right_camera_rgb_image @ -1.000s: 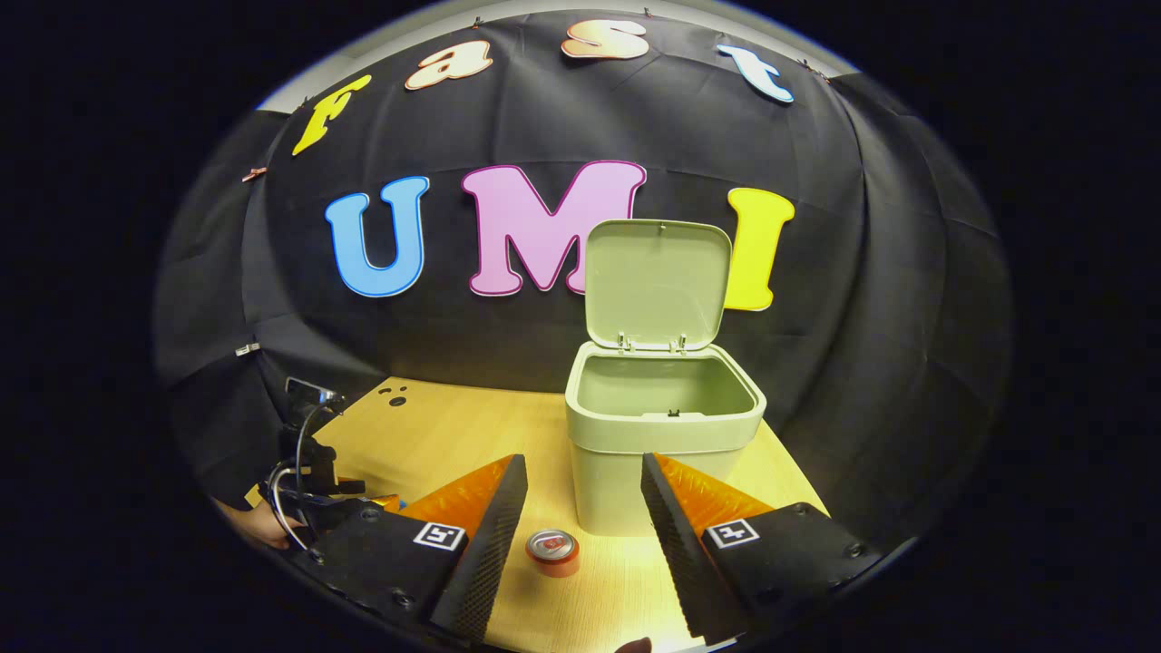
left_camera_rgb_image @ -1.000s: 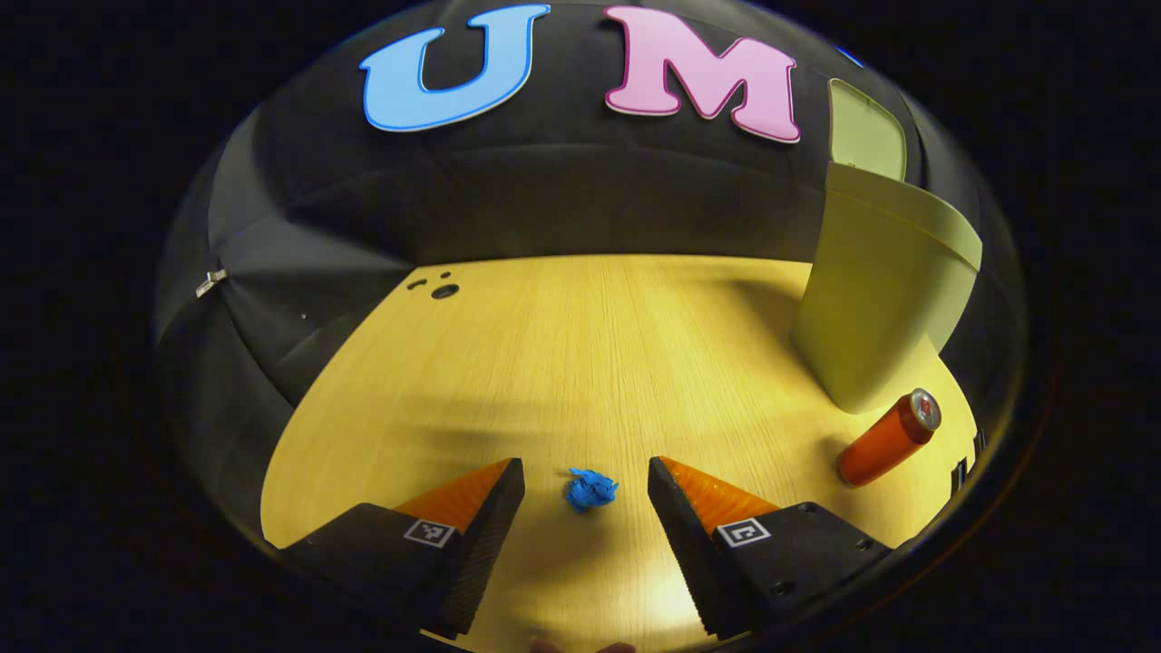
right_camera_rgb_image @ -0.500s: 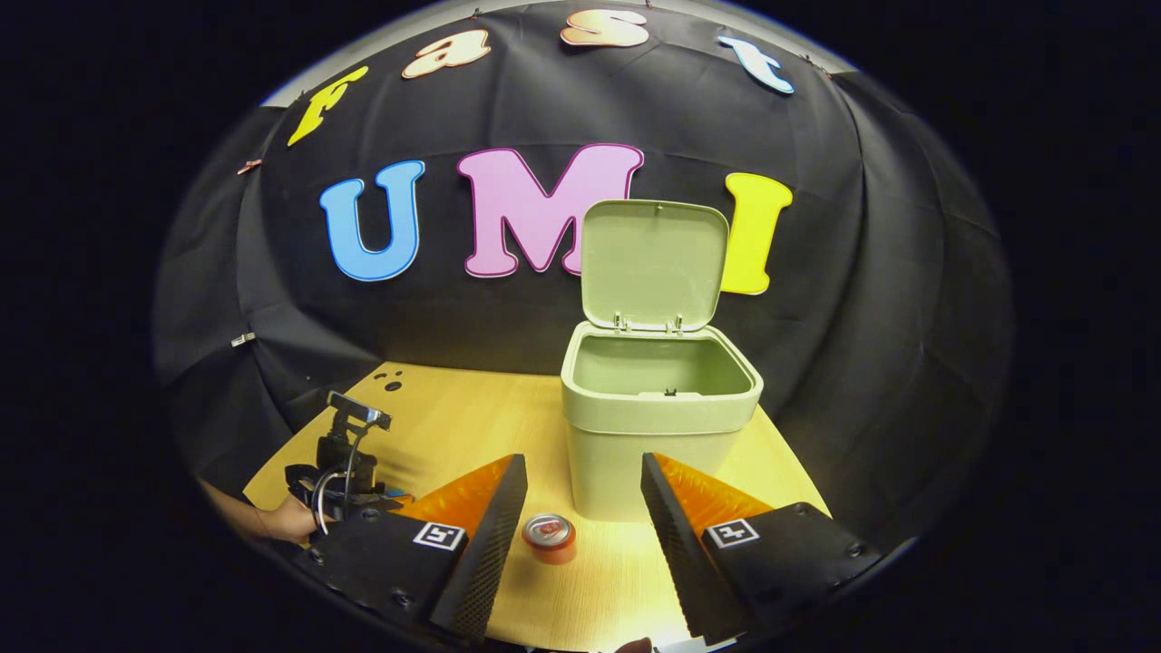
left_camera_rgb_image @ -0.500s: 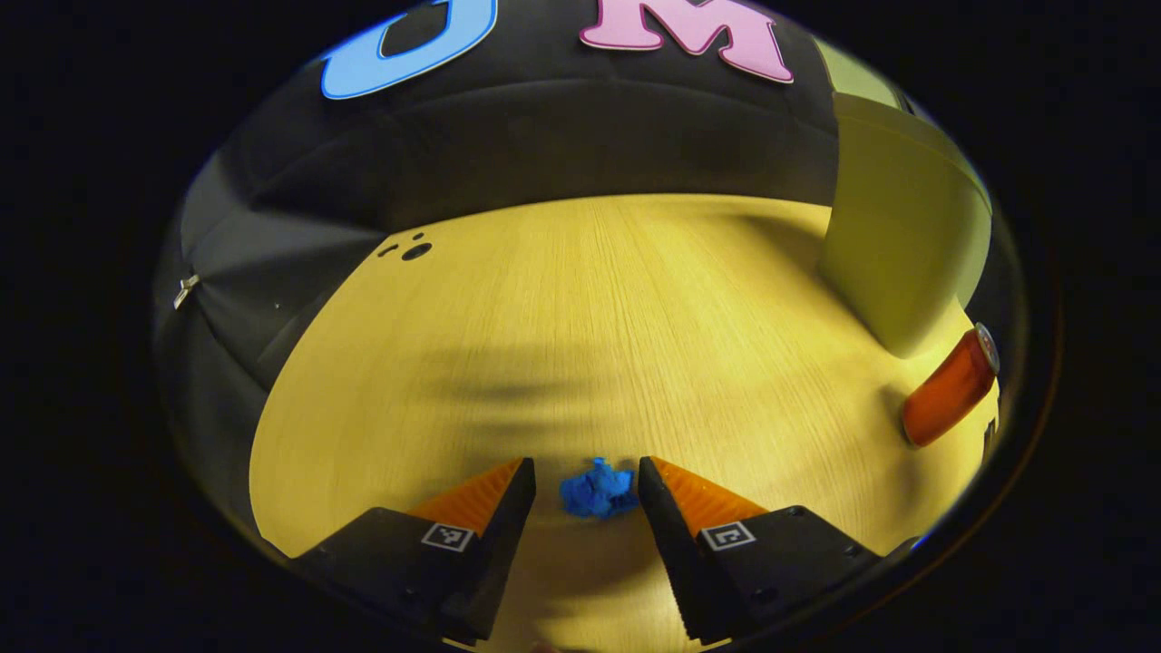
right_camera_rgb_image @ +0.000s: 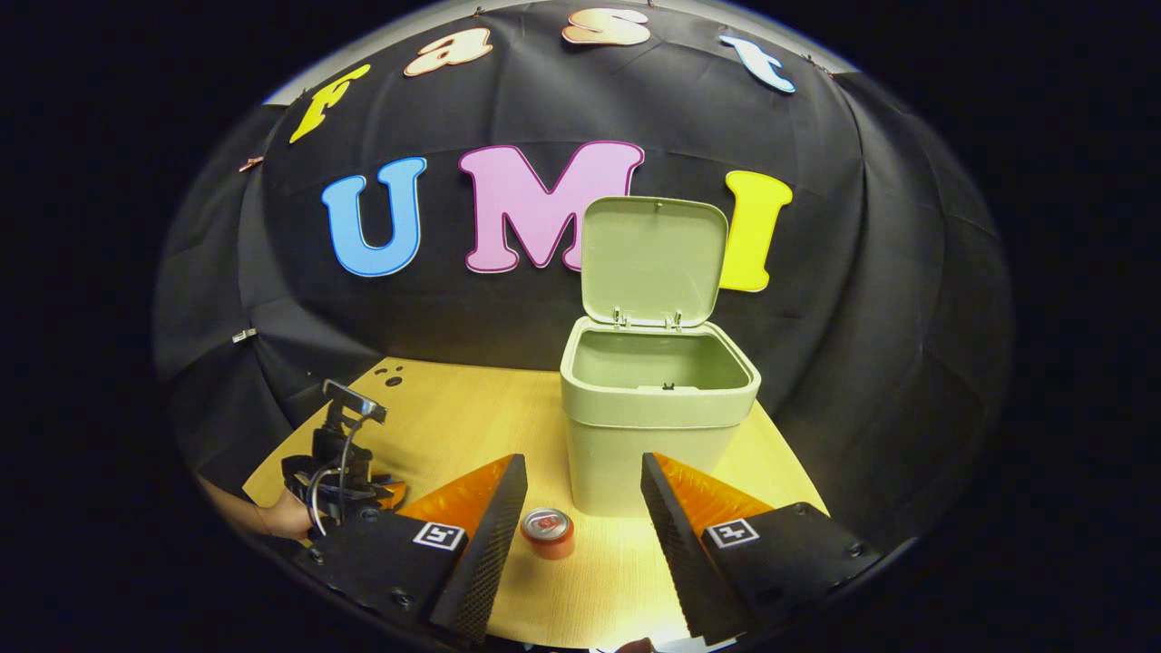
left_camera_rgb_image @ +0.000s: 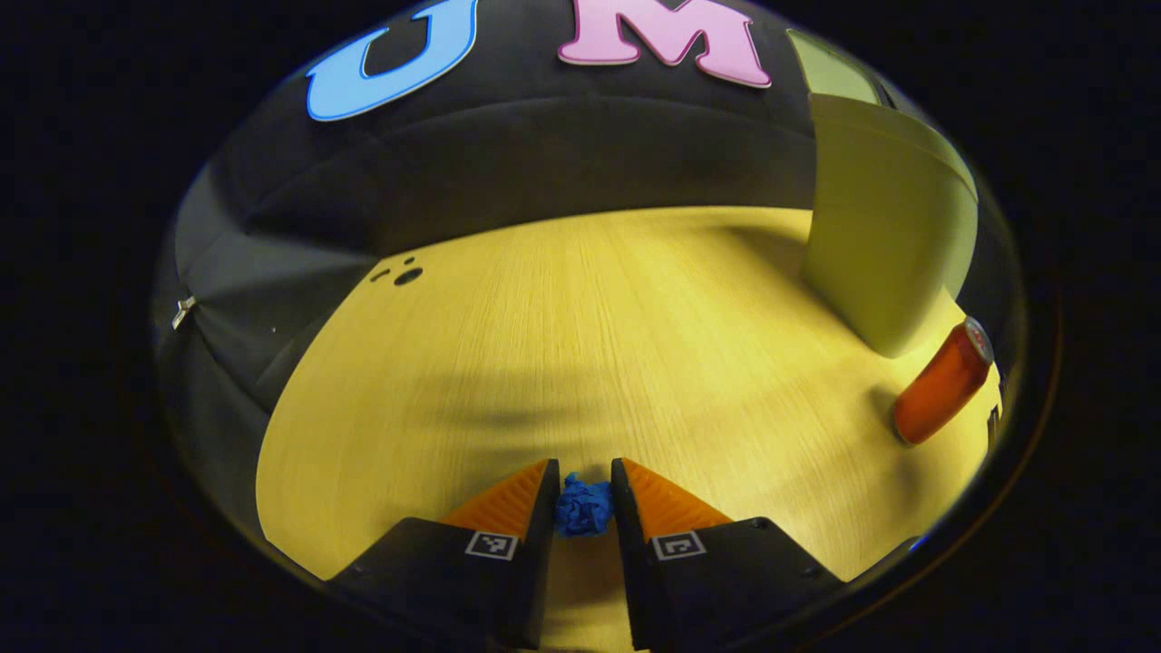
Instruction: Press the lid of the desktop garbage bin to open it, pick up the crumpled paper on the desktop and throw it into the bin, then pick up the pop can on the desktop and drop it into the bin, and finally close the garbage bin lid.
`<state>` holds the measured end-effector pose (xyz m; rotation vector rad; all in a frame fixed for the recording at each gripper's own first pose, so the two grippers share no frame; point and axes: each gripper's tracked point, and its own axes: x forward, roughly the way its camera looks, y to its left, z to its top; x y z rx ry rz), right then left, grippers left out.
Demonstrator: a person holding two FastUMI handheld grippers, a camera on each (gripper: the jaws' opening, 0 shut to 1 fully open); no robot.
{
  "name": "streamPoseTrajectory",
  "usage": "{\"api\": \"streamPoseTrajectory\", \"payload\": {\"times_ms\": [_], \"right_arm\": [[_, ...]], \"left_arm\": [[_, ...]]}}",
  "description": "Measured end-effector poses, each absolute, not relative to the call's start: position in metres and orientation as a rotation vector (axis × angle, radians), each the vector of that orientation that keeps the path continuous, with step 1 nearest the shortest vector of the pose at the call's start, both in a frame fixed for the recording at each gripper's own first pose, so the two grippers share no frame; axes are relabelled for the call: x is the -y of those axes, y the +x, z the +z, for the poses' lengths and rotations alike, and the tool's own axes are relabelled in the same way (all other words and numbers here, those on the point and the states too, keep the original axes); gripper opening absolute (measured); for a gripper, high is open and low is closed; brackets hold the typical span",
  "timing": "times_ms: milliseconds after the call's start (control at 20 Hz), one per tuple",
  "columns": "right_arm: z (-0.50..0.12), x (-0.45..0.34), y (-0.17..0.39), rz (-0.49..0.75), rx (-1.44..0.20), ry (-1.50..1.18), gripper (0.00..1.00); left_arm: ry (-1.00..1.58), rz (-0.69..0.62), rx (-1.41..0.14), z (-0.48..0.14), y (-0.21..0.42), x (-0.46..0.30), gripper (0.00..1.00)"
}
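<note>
**A:** Left gripper view, left to right: left tongs [left_camera_rgb_image: 584, 494] clamped on the small blue crumpled paper ball [left_camera_rgb_image: 582, 508], both fingers [left_camera_rgb_image: 544, 508] pressing its sides, down at the light wooden desk [left_camera_rgb_image: 562, 336]. Can't tell if the paper is off the surface.

**B:** Bin and can?

**A:** Pale green plastic desktop bin [left_camera_rgb_image: 884, 245] at far right, orange pop can [left_camera_rgb_image: 941, 383] standing just in front of it.

**B:** Right gripper view?

**A:** Left tongs [right_camera_rgb_image: 385, 494] low at far left, a hand [right_camera_rgb_image: 277, 519] behind them. Right tongs [right_camera_rgb_image: 580, 490] wide open, nothing between the fingers. Pop can [right_camera_rgb_image: 548, 531] upright on the desk [right_camera_rgb_image: 453, 426], beyond the gap. Bin [right_camera_rgb_image: 655, 426] behind it, flat green lid [right_camera_rgb_image: 655, 260] raised upright, inside looks empty.
</note>
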<state>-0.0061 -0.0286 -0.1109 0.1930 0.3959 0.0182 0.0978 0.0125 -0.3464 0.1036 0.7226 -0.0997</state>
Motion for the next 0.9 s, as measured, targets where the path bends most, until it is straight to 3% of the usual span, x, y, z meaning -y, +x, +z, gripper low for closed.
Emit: {"api": "streamPoseTrajectory", "payload": {"times_ms": [450,900], "right_arm": [[-0.112,0.025,-0.003,0.039,-0.382,0.203,0.81],[-0.113,0.035,-0.01,0.018,-0.37,0.206,0.81]], "left_arm": [[0.015,-0.172,-0.456,-0.202,0.093,0.014,0.36],[-0.001,-0.306,-0.17,-0.046,0.129,0.087,0.39]]}}
